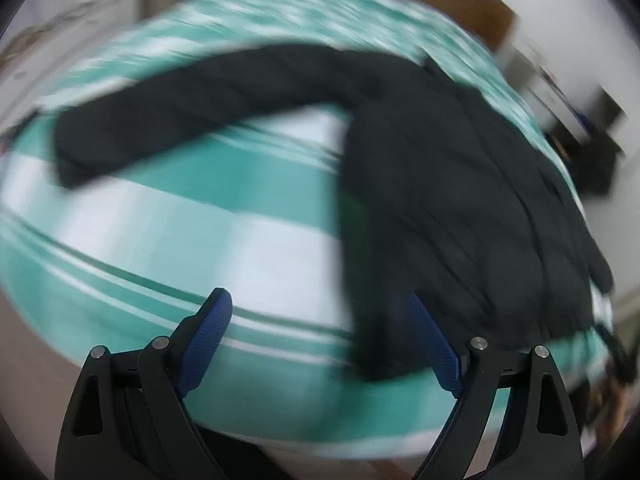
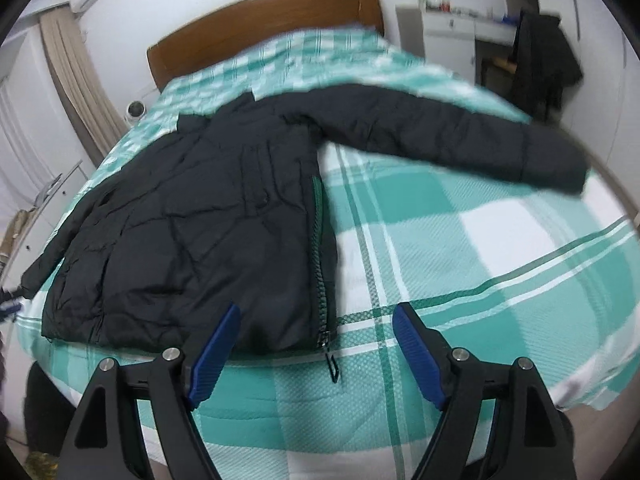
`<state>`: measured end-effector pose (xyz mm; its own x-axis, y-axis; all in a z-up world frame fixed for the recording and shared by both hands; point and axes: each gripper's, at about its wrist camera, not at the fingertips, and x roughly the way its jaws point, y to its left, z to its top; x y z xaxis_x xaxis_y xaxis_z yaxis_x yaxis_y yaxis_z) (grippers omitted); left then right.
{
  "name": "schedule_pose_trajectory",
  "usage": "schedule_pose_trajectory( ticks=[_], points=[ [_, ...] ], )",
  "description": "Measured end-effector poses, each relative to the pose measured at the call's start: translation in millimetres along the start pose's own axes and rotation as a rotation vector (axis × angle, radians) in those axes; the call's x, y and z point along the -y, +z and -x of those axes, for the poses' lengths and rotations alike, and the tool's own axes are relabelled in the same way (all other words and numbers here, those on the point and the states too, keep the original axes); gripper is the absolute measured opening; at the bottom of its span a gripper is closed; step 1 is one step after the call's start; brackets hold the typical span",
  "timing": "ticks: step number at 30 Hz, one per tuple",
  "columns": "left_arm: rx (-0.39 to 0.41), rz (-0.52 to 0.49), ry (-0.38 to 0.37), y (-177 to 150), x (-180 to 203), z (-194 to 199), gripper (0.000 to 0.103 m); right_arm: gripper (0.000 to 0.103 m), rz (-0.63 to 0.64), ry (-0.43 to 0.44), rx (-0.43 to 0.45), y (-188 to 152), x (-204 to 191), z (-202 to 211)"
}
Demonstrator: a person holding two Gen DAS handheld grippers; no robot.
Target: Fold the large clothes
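the dark padded jacket (image 2: 192,216) lay spread flat on the checked bed (image 2: 460,240), one sleeve (image 2: 460,140) stretched sideways. it looked soft, bulky and slippery-shelled, best pinched at cuff or hem. left gripper (image 1: 320,340) and right gripper (image 2: 316,352) both had jaws wide, holding nothing.

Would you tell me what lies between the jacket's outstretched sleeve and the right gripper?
Only bare checked bedspread between the sleeve and right gripper, in the right wrist view.

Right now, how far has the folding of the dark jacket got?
Done: the jacket lies on the checked bedspread with one half apparently folded over, zipper along its edge. In hand: nothing; left gripper and right gripper are both open and empty. Left: the outstretched sleeve is not yet folded in, nor the body folded up.
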<state>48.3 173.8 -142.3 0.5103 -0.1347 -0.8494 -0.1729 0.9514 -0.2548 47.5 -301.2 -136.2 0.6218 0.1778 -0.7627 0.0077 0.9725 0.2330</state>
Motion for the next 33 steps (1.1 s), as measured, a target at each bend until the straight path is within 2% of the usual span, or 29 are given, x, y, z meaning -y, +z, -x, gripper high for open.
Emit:
schedule_pose_trajectory(
  ticks=[1, 3, 5, 6, 8, 9, 10, 11, 14, 22, 27, 29, 30, 31, 32, 33],
  points=[
    [-0.028, -0.032, -0.01, -6, 15, -14, 0.09, 0.08, -0.002, 0.03, -0.014, 1, 1, -6],
    [-0.062, -0.06, 0.017, -13, 36, -32, 0.09, 0.08, -0.009, 0.083, -0.055, 2, 3, -21],
    [-0.08, -0.054, 0.012, -16, 42, -45, 0.089, 0.08, -0.006, 0.131, -0.077, 2, 0, -32],
    [-0.076, -0.047, 0.013, -17, 43, -48, 0.084, 0.08, -0.007, 0.146, -0.081, 1, -1, -36],
    [-0.07, -0.044, 0.004, -19, 44, -51, 0.052, 0.077, -0.012, 0.172, -0.078, 1, -5, -39],
    [-0.066, -0.047, 0.013, -20, 44, -50, 0.047, 0.055, -0.015, 0.171, -0.075, 1, -6, -38],
    [-0.058, -0.056, 0.02, -20, 44, -48, 0.037, 0.028, -0.013, 0.155, -0.073, 1, -8, -38],
    [-0.054, -0.068, 0.015, -21, 45, -45, 0.029, 0.025, -0.018, 0.171, -0.074, 0, -9, -37],
    [-0.05, -0.074, -0.002, -22, 43, -39, 0.023, 0.021, -0.007, 0.159, -0.058, -4, -17, -27],
    [-0.083, -0.081, -0.01, -40, 37, -27, 0.022, 0.02, 0.018, 0.154, -0.062, -25, -20, 5],
    [-0.085, -0.141, 0.031, -46, 48, -29, 0.025, 0.021, 0.051, 0.112, -0.067, -41, -21, 13],
    [-0.07, -0.145, 0.05, -40, 51, -27, 0.034, 0.027, 0.043, 0.095, -0.053, -38, -21, 12],
    [-0.057, -0.143, 0.057, -39, 52, -23, 0.037, 0.038, 0.041, 0.083, -0.053, -36, -21, 12],
    [-0.039, -0.144, 0.056, -37, 54, -16, 0.048, 0.056, 0.044, 0.068, -0.051, -34, -21, 13],
    [-0.009, -0.146, 0.056, -33, 55, -7, 0.063, 0.063, 0.055, 0.049, -0.033, -31, -20, 18],
    [0.036, -0.148, 0.063, -28, 57, 5, 0.071, 0.069, 0.061, 0.039, -0.017, -28, -18, 22]
  ],
)
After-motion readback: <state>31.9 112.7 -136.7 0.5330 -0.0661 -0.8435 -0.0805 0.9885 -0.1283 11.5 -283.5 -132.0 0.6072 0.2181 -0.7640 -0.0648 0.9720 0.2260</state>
